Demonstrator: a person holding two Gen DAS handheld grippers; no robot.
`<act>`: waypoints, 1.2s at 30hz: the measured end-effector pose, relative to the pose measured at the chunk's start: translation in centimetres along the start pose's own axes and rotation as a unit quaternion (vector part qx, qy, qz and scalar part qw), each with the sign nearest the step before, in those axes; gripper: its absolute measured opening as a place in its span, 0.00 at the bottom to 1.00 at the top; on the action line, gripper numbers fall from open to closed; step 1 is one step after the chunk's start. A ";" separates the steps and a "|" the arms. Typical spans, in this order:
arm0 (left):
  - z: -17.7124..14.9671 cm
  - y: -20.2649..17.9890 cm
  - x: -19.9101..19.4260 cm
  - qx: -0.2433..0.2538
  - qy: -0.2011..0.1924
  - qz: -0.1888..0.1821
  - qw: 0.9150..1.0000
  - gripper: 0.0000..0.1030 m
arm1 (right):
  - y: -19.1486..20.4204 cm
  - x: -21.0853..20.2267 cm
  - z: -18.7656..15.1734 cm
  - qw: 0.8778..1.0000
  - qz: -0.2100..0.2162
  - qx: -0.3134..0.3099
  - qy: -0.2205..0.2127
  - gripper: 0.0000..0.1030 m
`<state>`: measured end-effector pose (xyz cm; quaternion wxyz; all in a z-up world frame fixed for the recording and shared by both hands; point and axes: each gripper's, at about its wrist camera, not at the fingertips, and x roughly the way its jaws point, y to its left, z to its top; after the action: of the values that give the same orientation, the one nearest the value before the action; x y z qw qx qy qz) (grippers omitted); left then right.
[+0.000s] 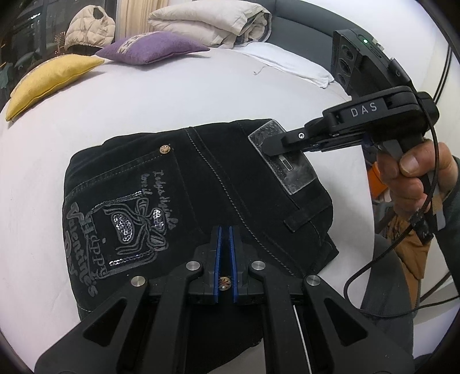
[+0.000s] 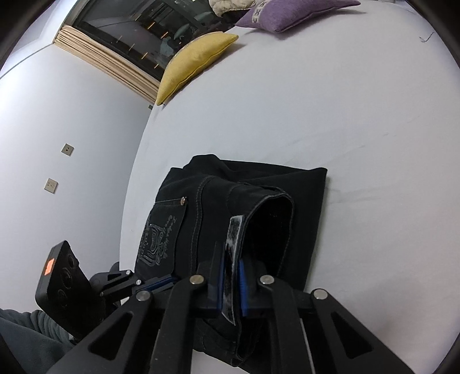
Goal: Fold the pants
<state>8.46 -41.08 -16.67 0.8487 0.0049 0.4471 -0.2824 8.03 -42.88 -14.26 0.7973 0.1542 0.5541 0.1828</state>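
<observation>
Gripping the black pants (image 2: 258,201), both claws clench: left (image 1: 225,253) fabric, right (image 2: 231,264) waistband patch (image 2: 234,238).

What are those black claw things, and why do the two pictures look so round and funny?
The claws are grabbing tools that a person squeezes, one in each hand. Each tool has a small camera looking along its two fingers, and the lens bends the picture round.

One picture comes from the left gripper. Its blue-padded jaws are shut on the edge of the black pants, with a shiny stud between them. The other tool shows at the right of that picture.

The other picture comes from the right gripper. It is shut on the waistband, pinching the grey patch there.

The pants lie folded small on a white bed. A yellow cushion, a purple cushion and a folded blanket lie farther back.
</observation>
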 end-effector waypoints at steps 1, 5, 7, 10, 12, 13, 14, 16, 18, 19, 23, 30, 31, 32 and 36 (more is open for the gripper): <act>0.1 0.0 0.1 0.000 0.000 -0.001 1.000 0.04 | -0.2 -0.1 -0.1 1.000 -0.003 0.005 -0.005 0.09; 0.4 -0.4 0.5 0.009 0.001 -0.003 1.000 0.04 | -1.3 -0.9 -0.6 0.999 -0.003 0.029 -0.023 0.08; 0.4 -0.7 0.9 0.017 0.003 0.003 1.000 0.04 | -1.6 -1.1 -0.6 0.999 -0.004 0.036 -0.027 0.08; -0.2 -0.4 1.8 0.016 0.012 0.010 1.000 0.04 | -2.3 -0.4 -0.8 0.998 -0.003 0.054 -0.027 0.08; -0.5 -0.1 1.8 0.013 0.011 0.004 1.000 0.04 | -2.9 0.3 -1.2 0.998 -0.004 0.065 -0.024 0.08; -0.5 0.0 1.4 0.014 0.003 0.002 1.000 0.04 | -3.0 0.1 -1.4 0.997 -0.002 0.070 -0.028 0.08; -0.5 0.0 1.0 0.017 -0.005 0.005 1.000 0.04 | -3.0 -0.1 -1.5 0.997 0.000 0.071 -0.032 0.08; -0.5 0.2 0.7 0.023 -0.017 0.011 1.000 0.04 | -2.7 -0.7 -1.5 0.997 -0.003 0.066 -0.037 0.08; -0.6 0.2 0.8 0.028 -0.019 0.018 0.999 0.04 | -2.6 -1.3 -1.2 0.997 -0.008 0.066 -0.042 0.08; -0.7 0.1 0.7 0.034 -0.022 0.022 0.999 0.04 | -2.6 -1.5 -1.0 0.997 -0.007 0.066 -0.045 0.08; -1.7 -0.4 1.1 0.068 -0.030 0.051 0.996 0.05 | -3.0 -1.0 -0.9 0.997 -0.010 0.069 -0.045 0.08; -2.8 2.2 2.9 0.024 0.000 0.018 1.000 0.05 | -6.3 0.1 -2.9 0.989 -0.008 0.144 -0.046 0.51; -2.8 2.3 2.8 0.020 0.000 0.016 1.000 0.05 | -6.1 -1.0 -3.0 0.988 -0.023 0.144 -0.056 0.66; -2.8 2.4 2.5 0.016 0.001 0.016 1.000 0.05 | -5.8 -2.4 -3.0 0.987 -0.030 0.143 -0.072 0.66; -2.4 2.6 0.1 0.001 -0.021 0.006 1.000 0.05 | -1.6 -6.9 -2.9 0.988 0.014 0.095 -0.117 0.66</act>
<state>7.96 -38.32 -18.85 0.8596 0.0027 0.4291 -0.2774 3.28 -47.36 -10.21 0.8359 0.2570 0.4695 0.1212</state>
